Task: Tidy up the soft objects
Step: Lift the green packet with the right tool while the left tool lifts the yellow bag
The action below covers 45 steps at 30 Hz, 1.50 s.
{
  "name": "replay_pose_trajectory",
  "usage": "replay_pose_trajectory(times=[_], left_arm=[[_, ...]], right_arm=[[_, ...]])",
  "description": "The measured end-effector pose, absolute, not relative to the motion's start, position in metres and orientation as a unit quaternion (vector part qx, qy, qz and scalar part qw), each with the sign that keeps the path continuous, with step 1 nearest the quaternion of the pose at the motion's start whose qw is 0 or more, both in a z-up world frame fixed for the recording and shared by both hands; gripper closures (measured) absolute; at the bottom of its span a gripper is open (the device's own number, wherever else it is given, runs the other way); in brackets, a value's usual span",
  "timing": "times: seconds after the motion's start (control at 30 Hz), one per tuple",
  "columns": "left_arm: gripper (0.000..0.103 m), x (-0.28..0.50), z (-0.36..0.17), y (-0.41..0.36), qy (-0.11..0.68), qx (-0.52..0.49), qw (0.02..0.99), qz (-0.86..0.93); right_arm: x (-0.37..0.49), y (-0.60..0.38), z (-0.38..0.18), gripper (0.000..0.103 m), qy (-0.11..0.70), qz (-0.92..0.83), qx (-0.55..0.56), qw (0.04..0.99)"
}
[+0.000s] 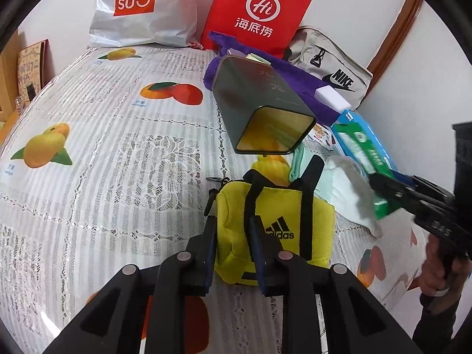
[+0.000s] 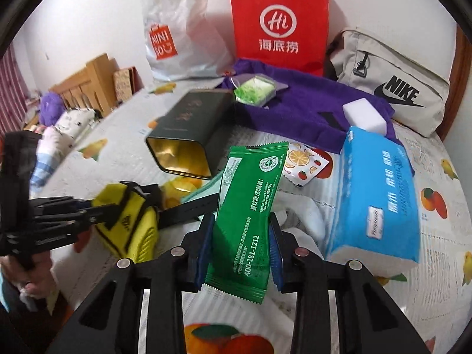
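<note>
A yellow Adidas pouch (image 1: 283,215) sits on the fruit-print tablecloth (image 1: 118,153). My left gripper (image 1: 233,230) is shut on the pouch's left part, one finger on each side of it. The right wrist view shows the same pouch (image 2: 132,224) with the left gripper (image 2: 100,209) on it. My right gripper (image 2: 240,233) is shut on a green sachet (image 2: 250,200), which stands upright between the blue pads, clear of the table. In the left wrist view the right gripper (image 1: 392,191) and the green sachet (image 1: 383,206) hang at the right, over a white cloth (image 1: 351,188).
A dark tin (image 2: 188,129) lies on its side, open mouth towards me. Behind it lie a purple towel (image 2: 309,109) and a white sponge (image 2: 365,115). A blue tissue pack (image 2: 377,194) lies right. A Nike bag (image 2: 392,82), red paper bag (image 2: 280,23) and Miniso bag (image 2: 177,35) line the wall.
</note>
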<state>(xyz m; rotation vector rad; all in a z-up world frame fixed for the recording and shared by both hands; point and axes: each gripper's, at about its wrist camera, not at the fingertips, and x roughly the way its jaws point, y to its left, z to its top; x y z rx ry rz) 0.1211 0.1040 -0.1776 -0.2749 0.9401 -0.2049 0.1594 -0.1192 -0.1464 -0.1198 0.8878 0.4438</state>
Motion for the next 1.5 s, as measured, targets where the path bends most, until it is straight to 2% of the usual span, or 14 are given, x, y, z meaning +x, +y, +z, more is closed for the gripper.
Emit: replay_pose_trajectory(times=[0.1,0.27,0.33,0.4,0.53,0.57,0.6,0.7,1.03,1.2,1.37,1.43,1.47,1.5], left_arm=[[0.078,0.121,-0.178,0.103,0.455,-0.133,0.875,-0.097],[0.058,0.121,-0.178,0.105,0.455,-0.148,0.870,-0.117],[0.046,0.123,-0.178,0.104,0.450,-0.149,0.872,-0.122],[0.044,0.124,-0.177,0.101,0.446,-0.141,0.876,-0.116],[0.048,0.123,-0.178,0.089,0.437,-0.102,0.889,-0.095],[0.054,0.122,-0.178,0.086,0.433,-0.090,0.893,-0.085],[0.069,0.123,-0.178,0.084,0.430,-0.080,0.896,-0.077],[0.077,0.123,-0.178,0.084,0.426,-0.080,0.899,-0.065],[0.080,0.116,-0.178,0.092,0.445,-0.123,0.884,-0.076],[0.076,0.116,-0.177,0.088,0.449,-0.115,0.883,-0.072],[0.069,0.116,-0.177,0.082,0.448,-0.108,0.884,-0.077],[0.069,0.115,-0.177,0.078,0.444,-0.095,0.888,-0.070],[0.069,0.115,-0.178,0.076,0.442,-0.090,0.890,-0.068],[0.074,0.115,-0.177,0.074,0.440,-0.084,0.891,-0.066]], right_arm=[[0.147,-0.130,-0.138,0.069,0.416,0.222,-0.051,0.880],[0.126,-0.152,-0.136,0.069,0.408,0.221,-0.054,0.884],[0.118,-0.163,-0.138,0.069,0.407,0.217,-0.051,0.886],[0.111,-0.174,-0.140,0.069,0.407,0.214,-0.049,0.887],[0.095,-0.201,-0.147,0.069,0.408,0.204,-0.045,0.889],[0.091,-0.209,-0.149,0.069,0.408,0.200,-0.041,0.890],[0.088,-0.214,-0.152,0.069,0.409,0.197,-0.038,0.890],[0.084,-0.234,-0.164,0.069,0.423,0.180,-0.016,0.888],[0.085,-0.250,-0.198,0.067,0.449,0.139,0.002,0.883],[0.090,-0.246,-0.199,0.055,0.445,0.132,-0.007,0.886],[0.099,-0.239,-0.202,0.051,0.438,0.106,-0.020,0.892],[0.101,-0.233,-0.203,0.056,0.434,0.095,-0.032,0.895],[0.101,-0.230,-0.203,0.066,0.428,0.090,-0.045,0.898],[0.100,-0.229,-0.202,0.071,0.426,0.092,-0.048,0.899]])
